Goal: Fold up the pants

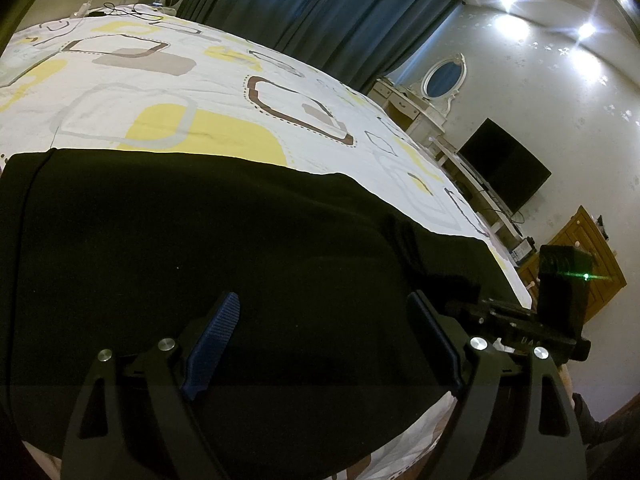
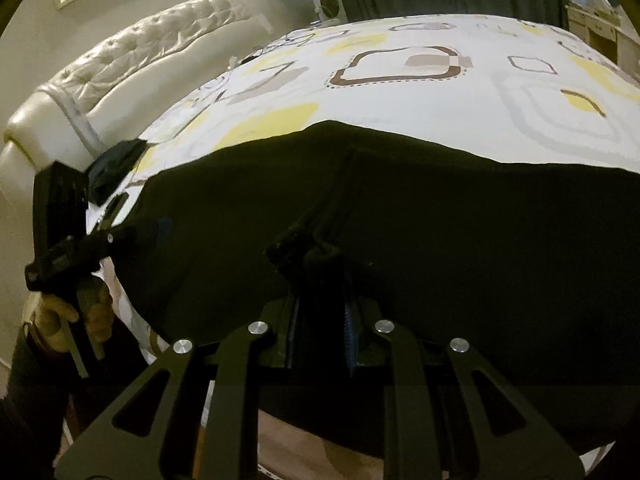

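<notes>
Across the lower frame, black fabric pants (image 2: 440,240) lie on the patterned bed (image 2: 400,92); right gripper (image 2: 320,320) jaws pinch a fabric ridge, left gripper (image 1: 324,344) jaws wide and empty, fold judged starting, next carrying the pinched edge over.

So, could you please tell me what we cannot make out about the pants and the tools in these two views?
- Pants: near edge cut off in the left wrist view by the left tool and the frame bottom.
- Right tool: its pinch of black fabric is too dark to count layers, right wrist view.
- Legs or waistband: black cloth shows no readable detail in either view.

Black pants (image 1: 200,240) lie spread on the patterned bed (image 1: 224,92).
</notes>
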### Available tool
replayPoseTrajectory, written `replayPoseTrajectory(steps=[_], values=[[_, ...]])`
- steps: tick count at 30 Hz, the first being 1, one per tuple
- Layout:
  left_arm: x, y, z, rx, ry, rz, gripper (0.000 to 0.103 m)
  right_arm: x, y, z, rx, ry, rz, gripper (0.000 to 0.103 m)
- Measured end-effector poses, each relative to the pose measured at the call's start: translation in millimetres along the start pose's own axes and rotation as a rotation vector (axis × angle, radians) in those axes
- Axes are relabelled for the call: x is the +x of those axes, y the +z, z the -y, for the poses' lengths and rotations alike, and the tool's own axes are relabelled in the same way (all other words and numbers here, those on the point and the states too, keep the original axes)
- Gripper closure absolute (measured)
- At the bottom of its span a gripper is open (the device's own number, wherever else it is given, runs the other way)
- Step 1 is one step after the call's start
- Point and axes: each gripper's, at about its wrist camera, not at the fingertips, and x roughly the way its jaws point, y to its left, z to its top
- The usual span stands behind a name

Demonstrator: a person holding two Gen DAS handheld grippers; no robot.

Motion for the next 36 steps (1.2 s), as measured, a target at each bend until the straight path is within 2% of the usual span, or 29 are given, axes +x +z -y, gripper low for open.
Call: replayPoseTrajectory(steps=[4, 7, 10, 20, 27, 30, 36], values=[[-0.6, -0.5, -0.6, 0.000, 0.000, 0.000, 0.019, 2.4, -2.0, -5.1, -0.018, -0.002, -0.012, 0.076], [0.0, -0.3, -0.2, -0.001, 0.000, 0.000, 0.019, 3.6, -2.5, -10.5, -0.050, -0.029, -0.016, 0.075], [-0.2, -0.5, -0.4, 0.000, 0.000, 0.001, 0.019, 4.0, -3.4, -12.1, -0.052, -0.026, -0.020, 0.070], [0.3, -0.8, 1.6, -0.004, -0.004, 0.001, 0.019, 6.8, -6.7, -33.7, -0.120, -0.035, -0.047, 0.041], [1.9, 0.8, 8.1, -0.016, -0.012, 0.002, 0.019, 7.4, -9.1, -44.1, -0.154, -0.052, -0.067, 0.034], [0.0, 0.1, 6.3, -0.022, -0.020, 0.004, 0.019, 7.2, -10.5, -47.5, -0.161, -0.049, -0.077, 0.028], [-4.6, -0.5, 3.4, -0.039, -0.028, 0.017, 0.019, 5.0, -13.9, -56.6, -0.192, -0.078, -0.084, 0.025]])
